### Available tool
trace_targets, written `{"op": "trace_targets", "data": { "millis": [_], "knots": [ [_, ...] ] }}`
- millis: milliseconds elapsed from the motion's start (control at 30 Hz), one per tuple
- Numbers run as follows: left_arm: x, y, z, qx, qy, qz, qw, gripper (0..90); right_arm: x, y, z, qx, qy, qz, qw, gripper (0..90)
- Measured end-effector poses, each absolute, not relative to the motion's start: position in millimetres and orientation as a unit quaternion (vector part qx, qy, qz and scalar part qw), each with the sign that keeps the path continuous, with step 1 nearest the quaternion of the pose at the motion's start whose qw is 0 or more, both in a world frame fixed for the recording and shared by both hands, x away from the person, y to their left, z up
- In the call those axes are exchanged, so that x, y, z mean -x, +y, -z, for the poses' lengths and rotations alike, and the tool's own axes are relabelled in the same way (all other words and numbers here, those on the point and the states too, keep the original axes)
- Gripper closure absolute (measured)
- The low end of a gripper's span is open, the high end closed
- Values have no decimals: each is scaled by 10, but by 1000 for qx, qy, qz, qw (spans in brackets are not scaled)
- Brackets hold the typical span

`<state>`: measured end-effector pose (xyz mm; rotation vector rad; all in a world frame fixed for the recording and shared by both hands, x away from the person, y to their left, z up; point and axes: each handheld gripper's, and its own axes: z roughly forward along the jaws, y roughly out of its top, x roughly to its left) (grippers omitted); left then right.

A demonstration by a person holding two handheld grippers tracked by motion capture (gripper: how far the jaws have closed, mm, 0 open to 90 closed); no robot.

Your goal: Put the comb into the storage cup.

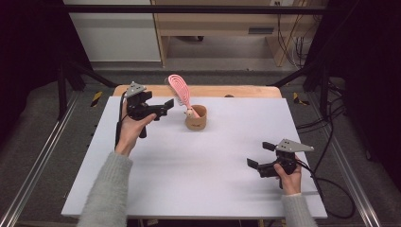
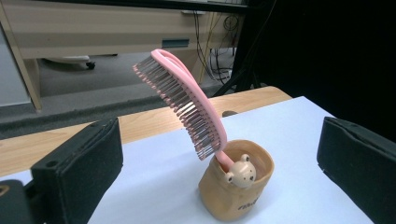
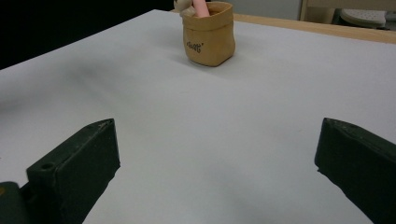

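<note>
Standing in tan pouch (image 1: 196, 118), pink hairbrush (image 1: 178, 89), both hand-held grippers (image 1: 163, 108) (image 1: 260, 155) wide, empty.

A pink, smooth, glossy plastic hairbrush (image 2: 187, 100) is seen in a tan, matt, paper-like pouch (image 2: 236, 193). The white tabletop (image 1: 198, 175) looks matt; its far edge is wood.

Lab — cables (image 1: 295, 47), aluminium rails (image 1: 33, 170)

white tabletop (image 1: 198, 175), wooden bench (image 1: 222, 21), cables (image 1: 326, 189)
</note>
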<state>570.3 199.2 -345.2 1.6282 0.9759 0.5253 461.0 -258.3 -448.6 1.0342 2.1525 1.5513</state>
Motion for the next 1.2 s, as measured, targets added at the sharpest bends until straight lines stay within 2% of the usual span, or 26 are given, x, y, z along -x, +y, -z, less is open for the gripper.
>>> {"op": "trace_targets", "data": {
  "millis": [633,1200],
  "knots": [
    [-5130,2399,3605,-699,368,-224,570,5,-4614,-2574,4492,-359,746,-542,147,3],
    [-4735,2670,4094,-721,360,-212,552,6,-4620,-2566,4502,-358,747,-540,146,3]
  ]
}}
